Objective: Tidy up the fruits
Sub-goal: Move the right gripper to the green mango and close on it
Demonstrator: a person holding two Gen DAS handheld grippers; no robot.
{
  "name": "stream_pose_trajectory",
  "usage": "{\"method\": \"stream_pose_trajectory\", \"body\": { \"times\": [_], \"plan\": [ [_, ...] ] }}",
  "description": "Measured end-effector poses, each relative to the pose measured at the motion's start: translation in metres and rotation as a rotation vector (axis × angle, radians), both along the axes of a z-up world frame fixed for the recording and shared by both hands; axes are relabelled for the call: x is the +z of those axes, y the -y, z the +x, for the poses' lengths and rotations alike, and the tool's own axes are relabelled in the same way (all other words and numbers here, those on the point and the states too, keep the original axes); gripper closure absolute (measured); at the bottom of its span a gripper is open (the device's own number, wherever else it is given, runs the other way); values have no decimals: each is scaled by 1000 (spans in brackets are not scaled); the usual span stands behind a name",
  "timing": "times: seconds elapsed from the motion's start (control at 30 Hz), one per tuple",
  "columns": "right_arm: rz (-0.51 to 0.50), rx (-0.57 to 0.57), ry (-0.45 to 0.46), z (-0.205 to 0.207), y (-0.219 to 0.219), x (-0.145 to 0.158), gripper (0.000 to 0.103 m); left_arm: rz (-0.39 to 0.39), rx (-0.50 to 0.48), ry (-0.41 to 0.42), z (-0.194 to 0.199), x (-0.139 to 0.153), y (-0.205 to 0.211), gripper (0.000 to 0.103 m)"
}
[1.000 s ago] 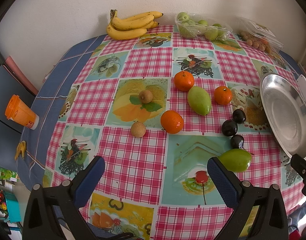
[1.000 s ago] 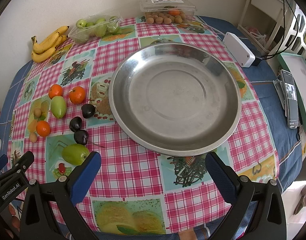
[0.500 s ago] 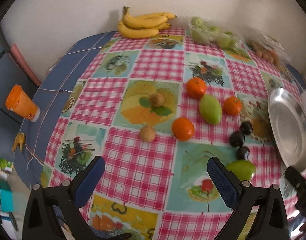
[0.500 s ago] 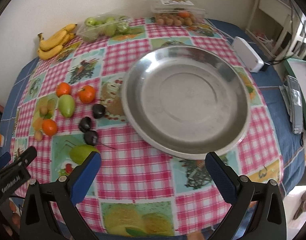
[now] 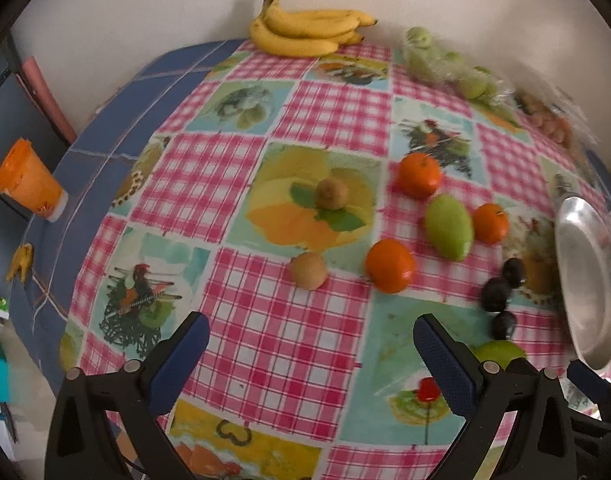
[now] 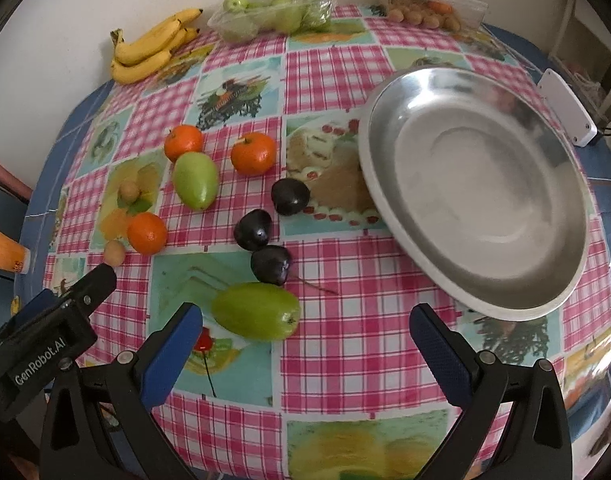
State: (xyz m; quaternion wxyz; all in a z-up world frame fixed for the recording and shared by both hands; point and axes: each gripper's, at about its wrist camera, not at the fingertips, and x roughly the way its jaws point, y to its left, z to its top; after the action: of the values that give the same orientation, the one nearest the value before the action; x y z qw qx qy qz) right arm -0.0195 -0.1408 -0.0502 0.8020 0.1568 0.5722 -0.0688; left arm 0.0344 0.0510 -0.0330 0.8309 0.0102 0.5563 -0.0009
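Two pairs of tongs hang low over the near edge of the surface (image 6: 345,352), each with its blue-padded fingers spread wide and nothing between them. The left tongs (image 5: 309,360) point across the checked cloth toward the wall, level and tilted slightly down; the right tongs (image 6: 305,344) sit just beside them, and the left one's black body shows at the lower left of the right wrist view.

Nearest the right tongs is a green mango (image 6: 257,316), lying on its side just ahead of the left finger, apart from it. In the left wrist view the same fruit peeks out behind the right finger. Just beyond it are three dark plums (image 6: 271,264) in a loose cluster, glossy and near black. Farther off lies a second green mango (image 6: 195,180), flanked by three oranges (image 6: 253,153), bright and round. Two small brown round fruits (image 5: 309,270) rest near the closest orange; the nearer one lies ahead of the left tongs, well apart from both fingers.

An empty steel plate (image 6: 385,184) sits ahead and to the right of the right tongs, its near rim close to the right finger. Along the wall lie a bunch of bananas (image 5: 309,32), a bag of green fruits (image 6: 269,16) and a clear box of small brown fruits (image 6: 425,12), somewhat blurred.
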Motion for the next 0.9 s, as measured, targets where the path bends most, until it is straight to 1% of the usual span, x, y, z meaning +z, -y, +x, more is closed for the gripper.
{"method": "stream_pose_trajectory", "body": {
  "times": [0.1,0.17,0.27,0.4,0.5,0.67,0.73,0.77,0.83,0.9],
  "plan": [
    [13,-8,-16,3,-3,-7,0,-11,30,-36,4,-8,-7,0],
    [16,-14,-26,6,-6,-9,0,-4,43,-49,6,-12,-9,0],
    [2,-13,-41,10,-11,-13,0,21,64,-65,9,-17,-13,0],
    [-16,4,-64,13,-22,-18,0,18,90,-90,10,-22,-20,0],
    [-39,23,-71,18,-32,-23,2,31,94,-109,10,-26,-22,0],
    [-62,54,-67,23,-46,-26,17,35,93,-124,12,-28,-22,0],
    [-65,55,-66,25,-48,-27,28,33,93,-124,12,-28,-23,0],
    [-61,52,-66,26,-47,-28,32,32,93,-124,11,-28,-22,0],
    [-45,37,-71,26,-46,-31,43,31,91,-124,11,-28,-22,0],
    [-23,27,-68,25,-44,-31,43,28,89,-126,11,-28,-22,0]
  ]
}}
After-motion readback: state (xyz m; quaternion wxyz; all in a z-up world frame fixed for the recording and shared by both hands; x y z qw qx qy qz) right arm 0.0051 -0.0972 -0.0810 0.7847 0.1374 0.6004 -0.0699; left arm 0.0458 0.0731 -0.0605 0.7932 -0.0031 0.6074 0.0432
